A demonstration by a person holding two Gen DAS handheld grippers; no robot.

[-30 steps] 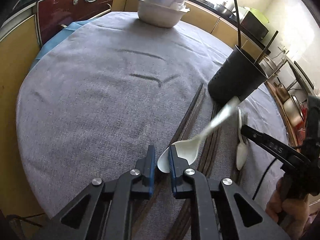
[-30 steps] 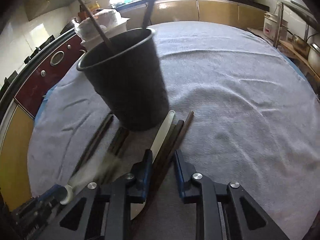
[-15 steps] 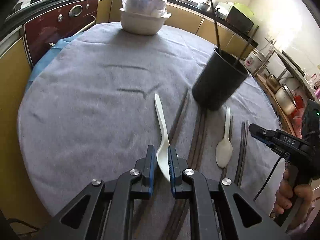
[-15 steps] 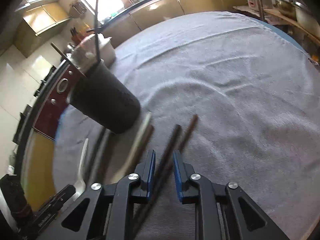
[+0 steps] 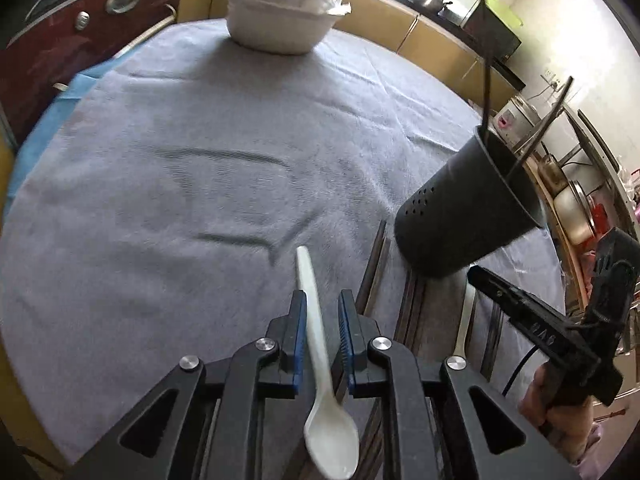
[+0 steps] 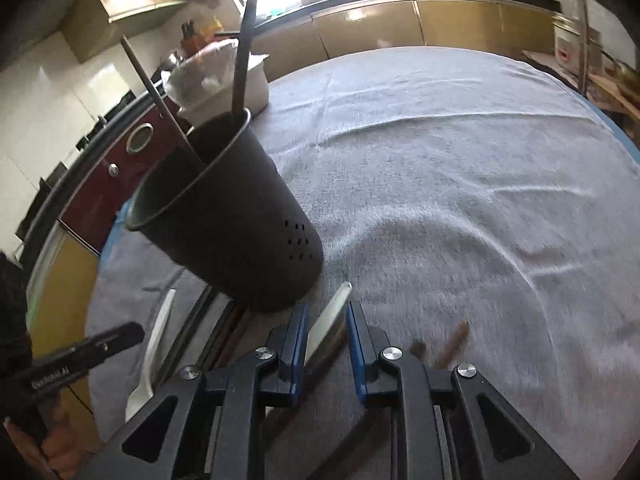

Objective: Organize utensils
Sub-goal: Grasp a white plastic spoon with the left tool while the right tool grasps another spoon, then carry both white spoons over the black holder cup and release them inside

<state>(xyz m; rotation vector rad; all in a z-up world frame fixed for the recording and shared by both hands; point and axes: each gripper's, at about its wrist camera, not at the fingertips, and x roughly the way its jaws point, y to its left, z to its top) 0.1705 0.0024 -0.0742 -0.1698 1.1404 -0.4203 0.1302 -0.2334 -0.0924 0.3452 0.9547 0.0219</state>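
Spoon (image 5: 318,344) pinched in left gripper (image 5: 320,316); right gripper (image 6: 326,328) pinching second spoon (image 6: 328,320). Lift handle-first over holder (image 5: 460,220), drop inside rim.

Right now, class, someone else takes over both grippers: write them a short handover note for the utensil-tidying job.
Left gripper: shut on a white spoon, held up off the cloth.
Right gripper: jaws astride the second spoon, which lies on the cloth; grip unclear.
Done: two chopsticks stand in the black holder.
Left: both spoons and the loose chopsticks on the cloth.
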